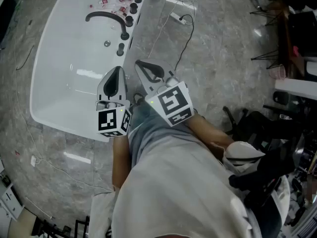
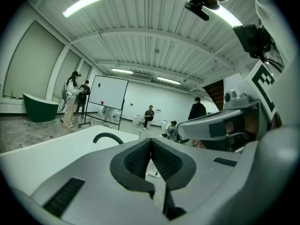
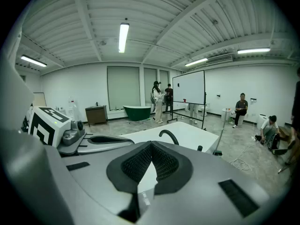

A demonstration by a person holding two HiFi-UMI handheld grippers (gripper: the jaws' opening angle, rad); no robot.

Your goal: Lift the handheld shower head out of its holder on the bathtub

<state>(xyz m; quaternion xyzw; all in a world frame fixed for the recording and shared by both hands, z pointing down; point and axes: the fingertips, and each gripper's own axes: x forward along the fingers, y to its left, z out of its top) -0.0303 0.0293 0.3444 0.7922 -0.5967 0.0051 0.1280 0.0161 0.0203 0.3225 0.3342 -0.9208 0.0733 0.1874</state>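
A white bathtub [image 1: 59, 78] lies at the upper left of the head view. On its right rim stand a curved black spout [image 1: 106, 18], a row of black knobs [image 1: 130, 20] and a small black fitting [image 1: 120, 48]; I cannot tell which of these is the shower head. My left gripper [image 1: 118, 71] hovers over the tub's near right corner, shut and empty. My right gripper [image 1: 141, 64] is beside it, just outside the rim, also shut with nothing held. The spout [image 2: 107, 136] rises beyond the shut left gripper [image 2: 151, 142]. Past the shut right gripper [image 3: 151, 147] are the spout [image 3: 168, 135] and tub [image 3: 192, 134].
Cables and a power strip [image 1: 178, 18] lie on the grey stone floor right of the tub. Black stands and a chair base [image 1: 247, 120] crowd the right side. Several people, a whiteboard [image 3: 188, 88] and a green tub [image 3: 137, 111] are far off.
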